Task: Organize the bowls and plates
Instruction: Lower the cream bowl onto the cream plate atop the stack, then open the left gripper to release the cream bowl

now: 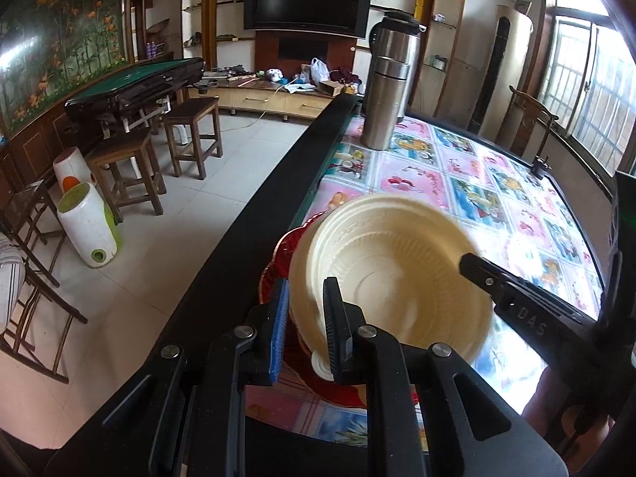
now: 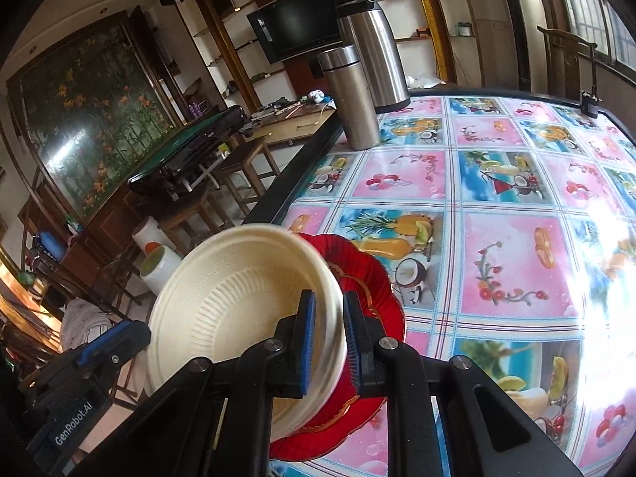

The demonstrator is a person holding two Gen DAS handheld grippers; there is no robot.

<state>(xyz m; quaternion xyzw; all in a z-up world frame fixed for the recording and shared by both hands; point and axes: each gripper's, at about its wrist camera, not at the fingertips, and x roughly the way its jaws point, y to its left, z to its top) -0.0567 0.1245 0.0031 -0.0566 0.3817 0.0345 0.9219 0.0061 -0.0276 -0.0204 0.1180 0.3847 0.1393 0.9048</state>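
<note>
**Both grippers on the bowl, over the red plate**

I have the cream bowl [image 1: 397, 278] pinched on two sides of its rim. My left gripper [image 1: 306, 318] clamps the near-left wall, one finger inside and one outside. My right gripper [image 2: 329, 342] does the same on the opposite side; in the left view I see one finger of it lying across the bowl's inner wall. Neither pair is spread: each is pressed onto the bowl wall.

The bowl is tilted, and sits over the red plate [image 2: 369, 278], which lies near the dark edge of the table [image 2: 516, 262]. Whether the bowl's base touches the plate I cannot tell; its lower edge is hidden behind my fingers. It may be more than one bowl nested, since the wall shows bands, but I cannot be sure.

My reading: the step is setting the bowl down centred on the plate. To do it well I would level both wrists together so the rim comes flat, keep the grip light because the wall looks thin and may buckle, and lower straight down. The plate is close to the table edge, so I would avoid any sideways push. The two steel flasks [image 2: 349, 99] are well apart and no concern.
</note>
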